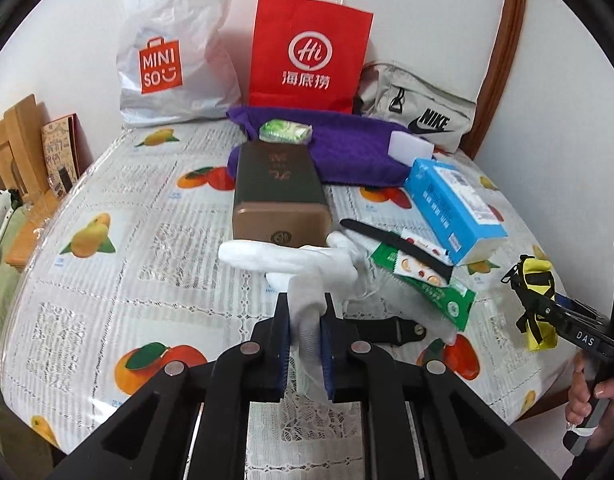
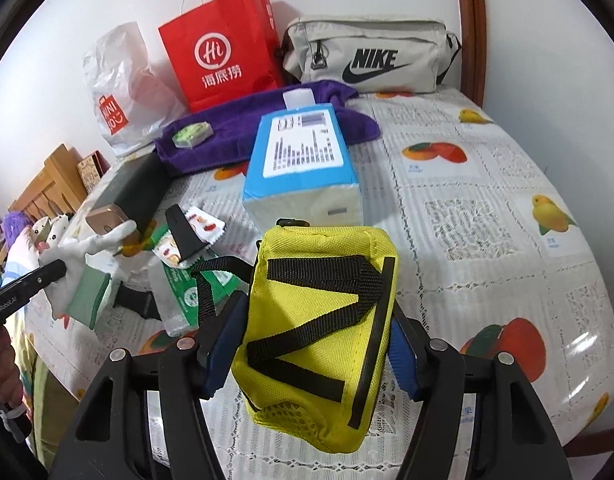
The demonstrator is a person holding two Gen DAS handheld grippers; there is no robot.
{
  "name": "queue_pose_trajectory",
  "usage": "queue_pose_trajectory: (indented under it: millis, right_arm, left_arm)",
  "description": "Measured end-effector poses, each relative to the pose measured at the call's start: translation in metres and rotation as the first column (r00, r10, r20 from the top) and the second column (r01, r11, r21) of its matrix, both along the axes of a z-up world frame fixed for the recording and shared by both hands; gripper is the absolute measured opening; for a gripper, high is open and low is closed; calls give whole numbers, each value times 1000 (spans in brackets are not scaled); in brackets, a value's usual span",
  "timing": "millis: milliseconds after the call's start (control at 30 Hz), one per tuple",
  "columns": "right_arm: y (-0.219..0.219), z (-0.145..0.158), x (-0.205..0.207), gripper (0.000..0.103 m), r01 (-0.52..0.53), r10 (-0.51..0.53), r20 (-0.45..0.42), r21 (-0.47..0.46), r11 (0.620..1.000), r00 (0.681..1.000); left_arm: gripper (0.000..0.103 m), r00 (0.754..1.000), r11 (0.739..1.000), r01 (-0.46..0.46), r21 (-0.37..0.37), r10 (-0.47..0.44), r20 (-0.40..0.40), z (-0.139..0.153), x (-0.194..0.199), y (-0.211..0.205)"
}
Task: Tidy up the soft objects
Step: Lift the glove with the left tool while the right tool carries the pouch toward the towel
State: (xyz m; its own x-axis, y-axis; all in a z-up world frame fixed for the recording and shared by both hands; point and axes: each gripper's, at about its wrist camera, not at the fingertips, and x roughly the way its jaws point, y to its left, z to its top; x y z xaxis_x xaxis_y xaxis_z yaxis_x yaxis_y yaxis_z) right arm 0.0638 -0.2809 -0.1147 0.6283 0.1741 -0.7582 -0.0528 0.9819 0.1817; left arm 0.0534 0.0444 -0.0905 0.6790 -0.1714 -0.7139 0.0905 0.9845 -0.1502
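1. The left gripper (image 1: 305, 344) is clamped on a white glove (image 1: 303, 268), whose fingers hang ahead of the jaws above the table (image 1: 107, 280).
2. Just past the glove's fingers, straight ahead of this gripper, lies a brown box (image 1: 279, 196); beyond it a purple towel (image 1: 339, 144) with a small green packet (image 1: 285, 132) on it.
3. Ahead and to the right lie a green snack wrapper (image 1: 431, 284), a black strap (image 1: 395, 246) and a blue tissue pack (image 1: 451, 204).
4. The right gripper (image 2: 315, 344) grips a yellow pouch (image 2: 319, 332) with black straps, held above the table.
5. Straight ahead of it stands the tissue pack, touching the towel.
6. Farthest ahead, against the wall: a white plastic bag (image 2: 123, 88), a red paper bag (image 2: 223, 56), and a grey waist bag (image 2: 367, 56).
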Motion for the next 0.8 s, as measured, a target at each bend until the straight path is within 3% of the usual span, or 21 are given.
queue_pose_trajectory:
  millis: [800]
  right_arm:
    - [16,56,10,64,-46,47,84,-20,999,995]
  left_arm:
    - [11,996,999,-12,-44,16,90,58,2,5]
